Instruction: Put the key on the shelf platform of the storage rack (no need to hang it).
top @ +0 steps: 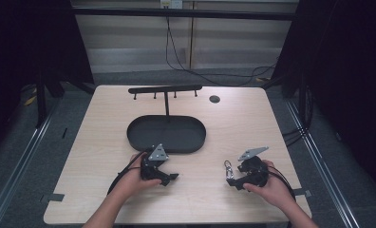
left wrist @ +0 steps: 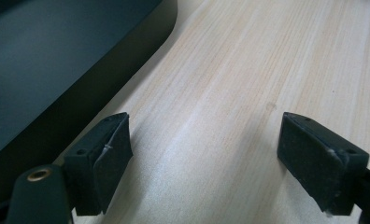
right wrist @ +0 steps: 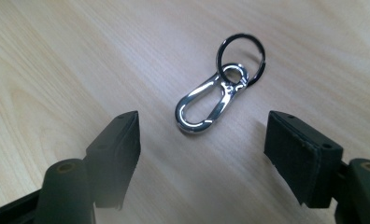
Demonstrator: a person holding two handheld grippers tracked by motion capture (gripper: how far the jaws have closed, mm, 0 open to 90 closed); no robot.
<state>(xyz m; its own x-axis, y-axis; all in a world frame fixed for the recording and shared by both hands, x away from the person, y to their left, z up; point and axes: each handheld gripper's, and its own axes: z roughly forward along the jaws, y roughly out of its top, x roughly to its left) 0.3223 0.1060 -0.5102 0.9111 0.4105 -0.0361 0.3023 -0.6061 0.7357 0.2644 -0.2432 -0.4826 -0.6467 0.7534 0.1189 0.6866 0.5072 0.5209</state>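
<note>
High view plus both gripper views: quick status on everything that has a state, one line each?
Left gripper: open, nothing between its jaws, beside the tray.
Right gripper: open, aimed at the carabiner, not touching it.
Carabiner: lying flat on the table, gate closed, ungripped.
Key ring: linked through the carabiner's eye, flat on the table.
Tray: empty.
Hook rack: upright behind the tray, nothing hanging on it.

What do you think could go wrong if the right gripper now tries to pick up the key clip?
The key clip lies flat on the table, so the open right gripper may slide over it or push it away instead of gripping. Its loose ring could swing or snag on a pad. The left gripper sits close to the black tray and might bump it.
</note>
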